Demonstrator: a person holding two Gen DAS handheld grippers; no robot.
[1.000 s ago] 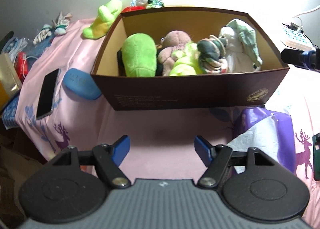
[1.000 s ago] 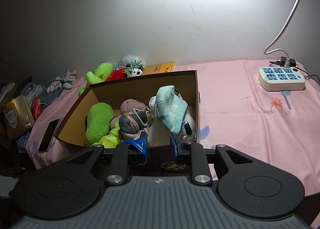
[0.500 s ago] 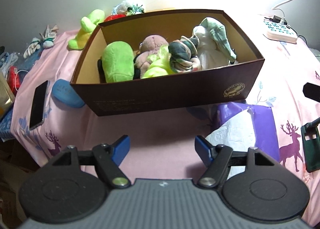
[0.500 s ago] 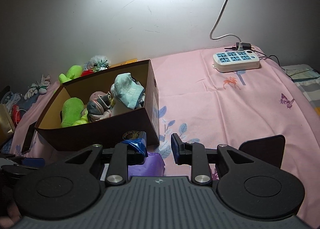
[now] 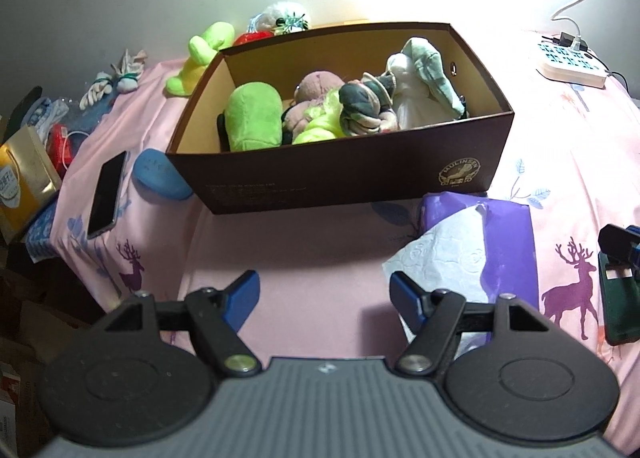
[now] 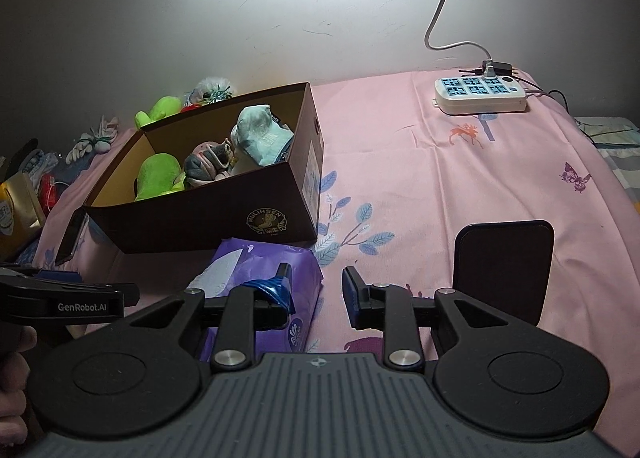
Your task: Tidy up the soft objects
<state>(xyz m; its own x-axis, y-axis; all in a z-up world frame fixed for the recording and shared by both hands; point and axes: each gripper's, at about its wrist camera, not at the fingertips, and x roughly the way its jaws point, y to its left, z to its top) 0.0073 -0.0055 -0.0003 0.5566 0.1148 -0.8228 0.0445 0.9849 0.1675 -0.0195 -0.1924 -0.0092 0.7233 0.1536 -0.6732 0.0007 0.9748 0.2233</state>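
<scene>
A dark brown box (image 5: 344, 177) (image 6: 200, 221) sits on the pink bedsheet. It holds a green plush (image 5: 254, 119), a pink plush (image 5: 316, 87), a rolled camouflage sock bundle (image 5: 362, 109) and a white and pale green cap (image 5: 424, 73) (image 6: 260, 133). A lime plush (image 5: 202, 51) and a fluffy white toy (image 5: 286, 15) lie behind the box. My left gripper (image 5: 324, 294) is open and empty, above the sheet in front of the box. My right gripper (image 6: 316, 294) is open and empty, right of the box, over the tissue pack's edge.
A purple tissue pack (image 5: 480, 242) (image 6: 256, 270) lies in front of the box. A phone (image 5: 106, 187) and a blue case (image 5: 160, 179) lie to its left. A white power strip (image 6: 480, 95) sits far right. A black stand (image 6: 506, 266) is near my right gripper.
Both grippers have pulled back from the box. The right view has swung to the right, away from the box's inside. The box's contents have not moved.
</scene>
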